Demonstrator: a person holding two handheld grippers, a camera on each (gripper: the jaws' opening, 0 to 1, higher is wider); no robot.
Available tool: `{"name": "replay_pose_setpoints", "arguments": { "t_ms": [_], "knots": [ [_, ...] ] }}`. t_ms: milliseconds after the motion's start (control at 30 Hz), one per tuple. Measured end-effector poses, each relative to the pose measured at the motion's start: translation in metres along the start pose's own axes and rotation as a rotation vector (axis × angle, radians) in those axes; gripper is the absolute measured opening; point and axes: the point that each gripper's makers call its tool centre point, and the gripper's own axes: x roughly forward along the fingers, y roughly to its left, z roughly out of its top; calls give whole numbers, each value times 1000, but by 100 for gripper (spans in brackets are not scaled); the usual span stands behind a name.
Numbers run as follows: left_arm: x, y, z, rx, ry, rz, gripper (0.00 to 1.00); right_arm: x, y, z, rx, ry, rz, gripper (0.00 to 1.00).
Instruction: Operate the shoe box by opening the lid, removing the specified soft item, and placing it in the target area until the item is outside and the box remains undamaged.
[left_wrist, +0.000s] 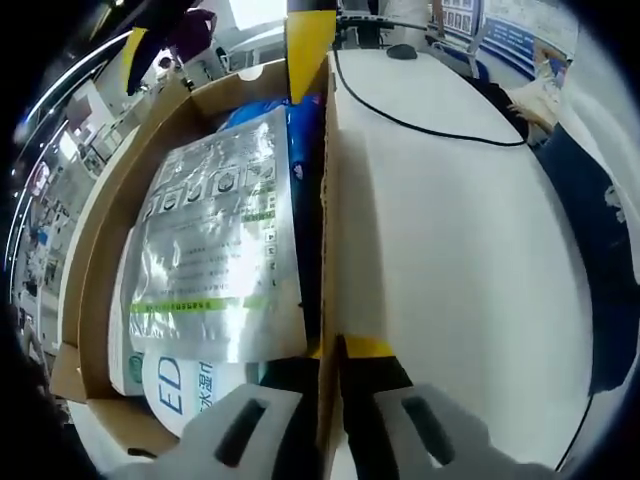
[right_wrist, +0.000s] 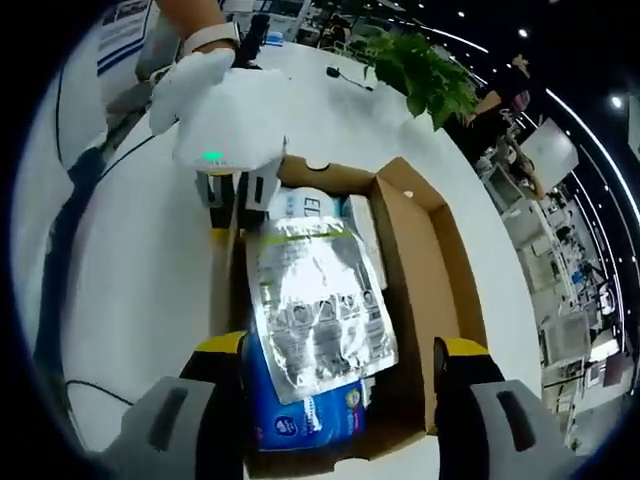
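Left gripper view. The left gripper (left_wrist: 330, 420) straddles the upright wall of the open shoe box (left_wrist: 100, 230), its jaws closed on that cardboard edge near the bottom of the view. Inside the box lies a silver foil pouch (left_wrist: 215, 250), flat and glossy, over a blue packet (left_wrist: 300, 130) and a white packet (left_wrist: 180, 385) printed with blue letters. The white table (left_wrist: 450, 250) lies on the other side of the wall, crossed by a black cable (left_wrist: 420, 125).

Right gripper view. The right gripper (right_wrist: 340, 400) stands with jaws spread apart at the near end of the box (right_wrist: 430, 250), holding nothing. The foil pouch (right_wrist: 315, 305) rests on top, partly covering the blue packet (right_wrist: 300, 415). The left gripper (right_wrist: 235, 195), held by a gloved hand (right_wrist: 225, 105), grips the far-left wall. A potted plant (right_wrist: 425, 75) stands on the table (right_wrist: 140, 270).

Handling, as judged: the pouch looks light, pliable and slippery; its crinkled film will buckle under pressure. A pinch at a sealed edge or corner seems safest, lifting clear of the cardboard walls.
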Motion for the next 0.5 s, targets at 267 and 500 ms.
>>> {"name": "replay_pose_setpoints", "arguments": {
  "t_ms": [267,500],
  "knots": [
    [0,-1,0,6,-4,-1,1,15,3,11,15,-70,44,82],
    [0,0,0,11,-6,-2,1,27,8,9,12,-68,67,82]
  ]
}}
